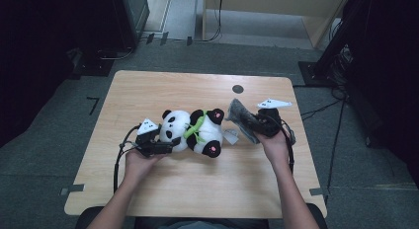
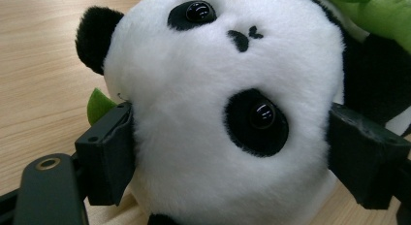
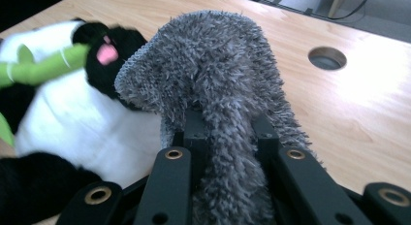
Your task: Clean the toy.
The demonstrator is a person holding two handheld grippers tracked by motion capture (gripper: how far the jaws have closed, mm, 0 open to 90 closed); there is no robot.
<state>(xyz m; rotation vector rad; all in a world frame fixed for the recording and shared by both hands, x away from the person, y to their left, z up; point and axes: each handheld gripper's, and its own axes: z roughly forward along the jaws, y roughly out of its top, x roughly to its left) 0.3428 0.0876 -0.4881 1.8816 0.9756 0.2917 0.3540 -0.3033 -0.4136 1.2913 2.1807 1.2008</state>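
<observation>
Panda plush toy (image 1: 190, 132) lies on its back near the middle of a light wooden table (image 1: 197, 189), its white head pointing toward the person's left and its black feet with pink soles toward the person's right. A green bamboo stalk (image 1: 193, 128) crosses the panda's chest. The left gripper (image 1: 165, 146), held in the person's left hand (image 1: 141, 162), clamps the panda's head: in the left gripper view its 2 black jaws are spread wide and press into the white fur on either side of the face (image 2: 228, 113). Just beyond the panda's feet, the right gripper (image 1: 254, 126), held in the right hand (image 1: 274, 142), pinches a fuzzy grey knitted cloth (image 1: 242, 118); in the right gripper view its 2 jaws are squeezed together on the cloth (image 3: 213, 89), which stands up and folds over above them. A small round hole (image 1: 237, 89) sits in the table beyond the cloth.
</observation>
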